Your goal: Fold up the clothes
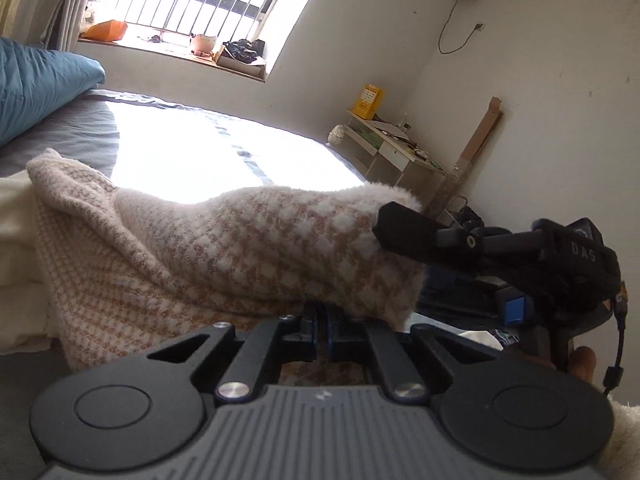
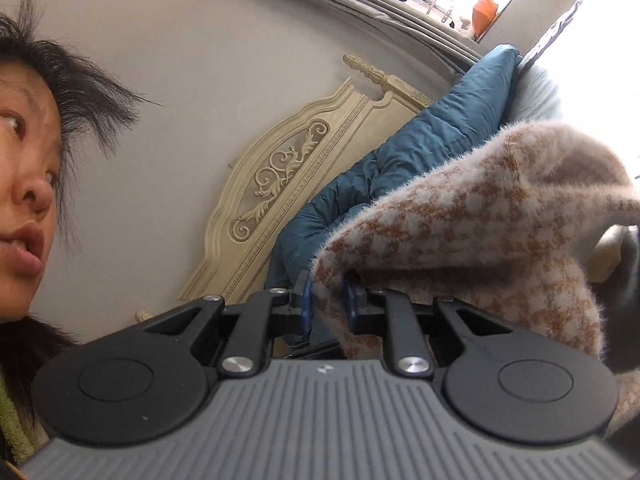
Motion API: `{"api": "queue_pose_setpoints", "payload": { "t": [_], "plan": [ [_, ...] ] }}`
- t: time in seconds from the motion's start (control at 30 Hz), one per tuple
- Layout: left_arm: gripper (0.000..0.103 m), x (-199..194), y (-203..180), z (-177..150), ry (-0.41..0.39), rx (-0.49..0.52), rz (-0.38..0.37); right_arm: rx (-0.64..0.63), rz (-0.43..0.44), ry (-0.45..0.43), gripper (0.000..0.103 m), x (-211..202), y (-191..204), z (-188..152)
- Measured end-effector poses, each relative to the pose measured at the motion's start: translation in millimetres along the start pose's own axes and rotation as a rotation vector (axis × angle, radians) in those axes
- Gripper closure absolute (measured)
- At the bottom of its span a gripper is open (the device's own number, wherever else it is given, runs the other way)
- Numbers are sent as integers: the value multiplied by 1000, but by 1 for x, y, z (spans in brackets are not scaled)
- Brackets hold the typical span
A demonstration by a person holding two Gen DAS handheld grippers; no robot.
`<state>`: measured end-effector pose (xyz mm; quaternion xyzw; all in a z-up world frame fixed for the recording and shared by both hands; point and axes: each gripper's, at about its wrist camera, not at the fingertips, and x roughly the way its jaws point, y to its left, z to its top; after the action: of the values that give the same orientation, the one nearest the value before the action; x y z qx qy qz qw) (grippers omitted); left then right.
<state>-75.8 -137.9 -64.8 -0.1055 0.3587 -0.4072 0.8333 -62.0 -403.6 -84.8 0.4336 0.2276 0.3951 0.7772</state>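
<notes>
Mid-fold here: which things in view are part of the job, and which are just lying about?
Job: fuzzy houndstooth garment, left gripper and right gripper, both shut on it; bed under it.

Lying about: blue pillow, windowsill clutter, side shelf, carved headboard.

Only legible text: "D A S", pale letters on the black housing of the right tool [image 1: 390,232], at about 3 o'clock in the left wrist view. Yellow box [image 1: 370,101] on the shelf unit [image 1: 394,148] at 1 o'clock carries dark print, possibly a grid or calendar; too small to read. Nothing readable in the right wrist view.
</notes>
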Motion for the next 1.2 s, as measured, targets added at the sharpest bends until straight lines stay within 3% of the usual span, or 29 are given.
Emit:
{"api": "queue_pose_setpoints", "payload": {
  "t": [0.1,0.17,0.27,0.33,0.4,0.43,0.57,0.63,0.7,0.77,0.9,1.0,1.07,1.1,1.2],
  "plan": [
    [103,26,-42,-40,112,-26,-121,59,-80,-2,87,-66,14,-15],
    [103,49,-59,-66,191,-51,-183,90,-177,15,87,-108,21,-28],
    [103,93,-69,-114,330,-71,-208,155,-346,49,88,-157,17,-53],
    [98,116,-64,-143,414,-97,-173,199,-465,82,88,-182,3,-72],
    [87,128,-52,-169,492,-120,-119,240,-561,130,88,-194,-17,-91],
    [76,128,-46,-176,514,-124,-93,244,-612,164,87,-199,-25,-101],
    [49,102,-26,-170,509,-104,11,279,-822,317,82,-222,-47,-139],
    [45,87,-17,-165,499,-92,67,267,-829,321,77,-235,-42,-141],
    [39,73,-15,-147,459,-72,147,223,-861,303,63,-244,-36,-132],
    [31,84,-19,-121,398,-70,238,173,-906,253,46,-256,-37,-117],
    [29,112,6,-87,311,-126,408,101,-933,160,39,-260,-61,-79],
    [31,139,33,-73,275,-139,558,53,-831,156,34,-220,-99,-47],
    [46,159,49,-70,287,-96,680,20,-756,155,24,-186,-126,-28],
    [46,168,59,-71,301,-80,726,17,-735,173,23,-163,-143,-20],
    [46,183,86,-76,314,-147,729,10,-709,243,23,-101,-191,-1]
  ]
}}
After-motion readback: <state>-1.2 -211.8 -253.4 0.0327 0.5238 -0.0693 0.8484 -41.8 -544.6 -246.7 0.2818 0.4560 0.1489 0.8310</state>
